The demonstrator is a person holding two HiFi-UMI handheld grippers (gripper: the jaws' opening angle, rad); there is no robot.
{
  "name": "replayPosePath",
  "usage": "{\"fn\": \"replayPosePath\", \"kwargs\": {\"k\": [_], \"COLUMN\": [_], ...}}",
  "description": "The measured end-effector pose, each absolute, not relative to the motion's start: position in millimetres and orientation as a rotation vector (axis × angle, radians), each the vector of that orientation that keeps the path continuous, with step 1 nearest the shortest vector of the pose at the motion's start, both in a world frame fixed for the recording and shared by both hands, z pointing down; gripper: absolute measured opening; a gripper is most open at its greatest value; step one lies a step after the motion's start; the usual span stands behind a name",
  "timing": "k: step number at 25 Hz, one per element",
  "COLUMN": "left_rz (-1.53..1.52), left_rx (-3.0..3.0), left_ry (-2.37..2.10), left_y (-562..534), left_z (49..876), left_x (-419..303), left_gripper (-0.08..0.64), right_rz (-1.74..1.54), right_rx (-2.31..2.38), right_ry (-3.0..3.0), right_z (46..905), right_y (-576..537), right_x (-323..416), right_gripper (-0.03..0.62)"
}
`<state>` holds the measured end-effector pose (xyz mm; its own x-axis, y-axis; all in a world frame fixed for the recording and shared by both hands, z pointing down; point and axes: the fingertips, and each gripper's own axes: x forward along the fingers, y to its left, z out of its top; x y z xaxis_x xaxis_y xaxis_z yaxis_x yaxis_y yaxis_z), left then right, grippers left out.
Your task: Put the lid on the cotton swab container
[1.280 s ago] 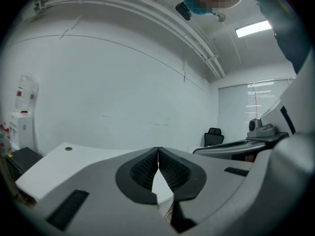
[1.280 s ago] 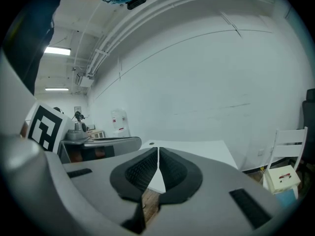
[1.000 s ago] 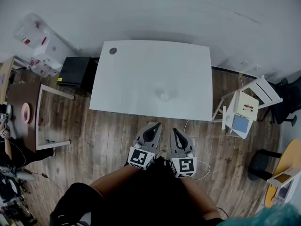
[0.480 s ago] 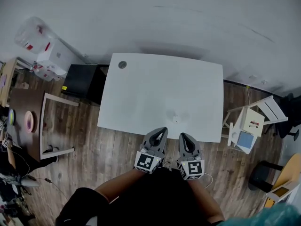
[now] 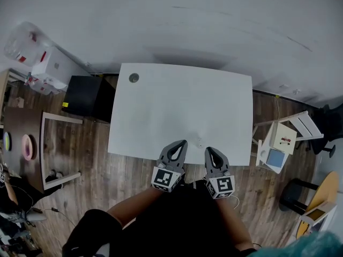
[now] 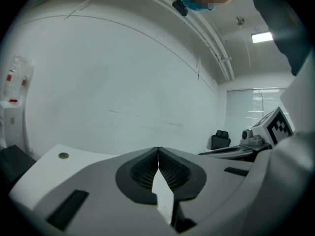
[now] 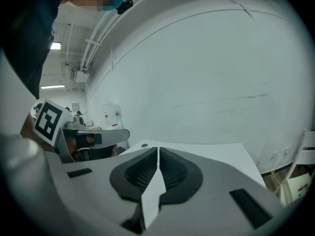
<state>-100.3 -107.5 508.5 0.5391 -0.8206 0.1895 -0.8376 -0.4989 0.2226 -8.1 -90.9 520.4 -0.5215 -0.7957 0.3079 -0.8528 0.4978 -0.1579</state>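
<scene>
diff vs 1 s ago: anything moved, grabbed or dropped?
Both grippers moved forward to the table. The tips of the left gripper and right gripper now overlap its near edge; before, they hung over the floor short of it. Nothing was grabbed or released. Both stay shut and empty, and the small pale item on the table is untouched.

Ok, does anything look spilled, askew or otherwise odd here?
Nothing stands out. A small white object sits near the front edge of the white table, too small to identify. The left gripper and right gripper are shut, holding nothing.
</scene>
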Motion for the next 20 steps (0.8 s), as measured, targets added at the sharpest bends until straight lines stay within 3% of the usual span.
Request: {"fn": "replayPosePath", "kwargs": {"k": [20], "left_rz": [0.244], "left_rx": [2.415], "left_ry": [-1.275], "left_y": [-134], "left_z": [566], "left_x": [-95], "left_gripper": [0.014], "right_rz": [0.562], "right_rx": [1.244], "right_ry": [-2.409], "right_z": [613], "right_y": [-119], "right_x": [16], "right_gripper": [0.035]}}
